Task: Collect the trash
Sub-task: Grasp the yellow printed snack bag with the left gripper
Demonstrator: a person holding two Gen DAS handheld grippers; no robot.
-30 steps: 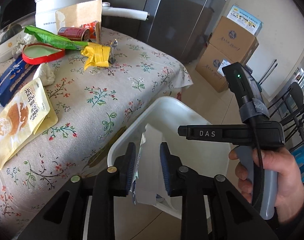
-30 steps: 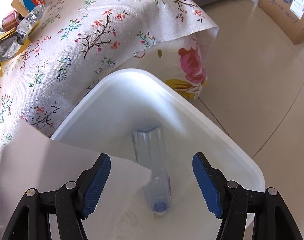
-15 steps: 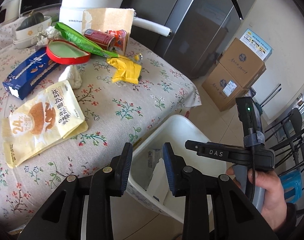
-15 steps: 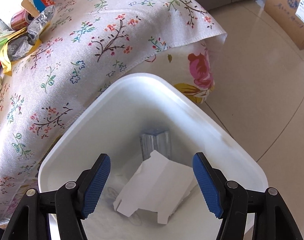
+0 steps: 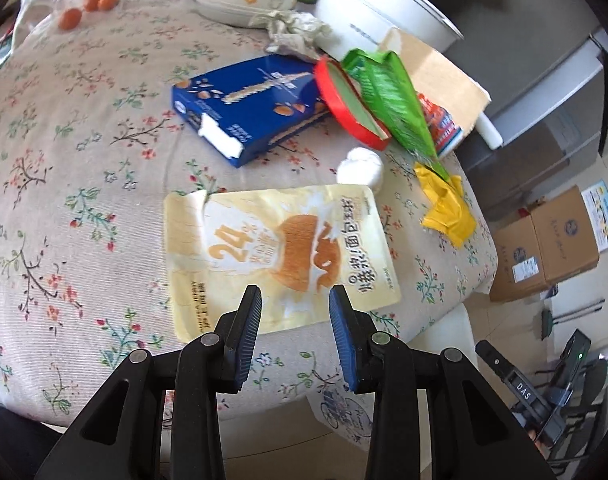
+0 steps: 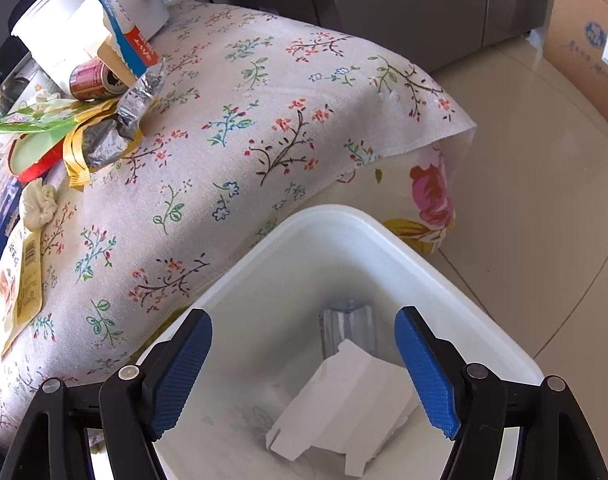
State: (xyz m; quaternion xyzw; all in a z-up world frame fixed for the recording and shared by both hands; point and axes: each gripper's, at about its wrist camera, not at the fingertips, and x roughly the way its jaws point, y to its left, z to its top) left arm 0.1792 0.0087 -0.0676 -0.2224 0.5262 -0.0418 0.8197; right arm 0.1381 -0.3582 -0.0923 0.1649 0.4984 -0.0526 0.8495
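Observation:
My left gripper (image 5: 294, 334) hangs over the table's near edge, jaws opening and empty, just short of a flat yellow snack pouch (image 5: 280, 256). Beyond the pouch lie a blue box (image 5: 248, 110), a white tissue ball (image 5: 361, 168), a yellow wrapper (image 5: 445, 208), a green wrapper (image 5: 391, 92) and a red lid (image 5: 343, 106). My right gripper (image 6: 304, 372) is above the white bin (image 6: 443, 280), jaws opening wide with nothing between them. White folded paper (image 6: 343, 408) and a clear plastic bottle (image 6: 345, 326) lie in the bin.
A white pot (image 5: 379, 4), stacked bowls (image 5: 244, 0), a cardboard sheet (image 5: 435, 76) and a red can (image 6: 90, 82) crowd the table's far side. Cardboard boxes (image 5: 551, 244) stand on the tiled floor beside a steel fridge (image 6: 403, 4). The other hand-held gripper (image 5: 543, 384) shows at lower right.
The left gripper let go of the white paper, which dropped into the bin, then swung from the bin over the table to the yellow pouch. The right gripper's jaws widened a little.

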